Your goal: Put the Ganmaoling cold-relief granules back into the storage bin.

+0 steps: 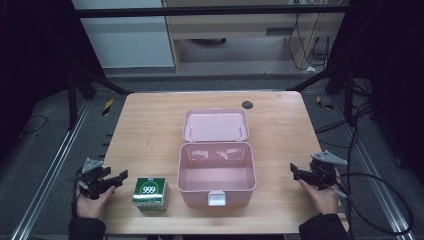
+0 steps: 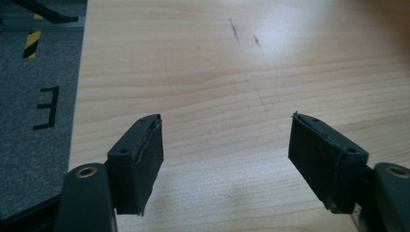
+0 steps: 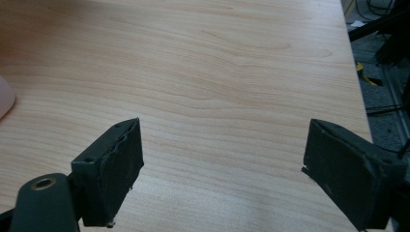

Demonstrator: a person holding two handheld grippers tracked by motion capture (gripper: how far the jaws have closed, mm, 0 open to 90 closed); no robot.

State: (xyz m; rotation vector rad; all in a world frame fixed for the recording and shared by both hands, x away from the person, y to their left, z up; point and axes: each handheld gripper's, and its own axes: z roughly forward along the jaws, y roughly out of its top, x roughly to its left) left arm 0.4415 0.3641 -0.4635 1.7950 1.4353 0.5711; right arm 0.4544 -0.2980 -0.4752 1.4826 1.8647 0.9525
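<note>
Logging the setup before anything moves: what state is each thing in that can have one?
Pink box: open, lid tipped back, nothing inside.
Box latch: undone, hanging at the front wall.
Green carton: closed, flat on the table, left of the box.
Left gripper: open, holding nothing.
Right gripper: open, holding nothing.

Dark sleeves [image 1: 86,229], 2 black grippers with grey 3-cornered plates [image 1: 92,165], flat padded fingers [image 2: 145,159], trailing black cables [image 1: 380,200].

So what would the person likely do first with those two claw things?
Probably move the left gripper, open and empty, right toward the small green and white carton marked 999. It sits beside the open, empty pink plastic box, the only loose thing. The right gripper hangs open, away from both.
</note>
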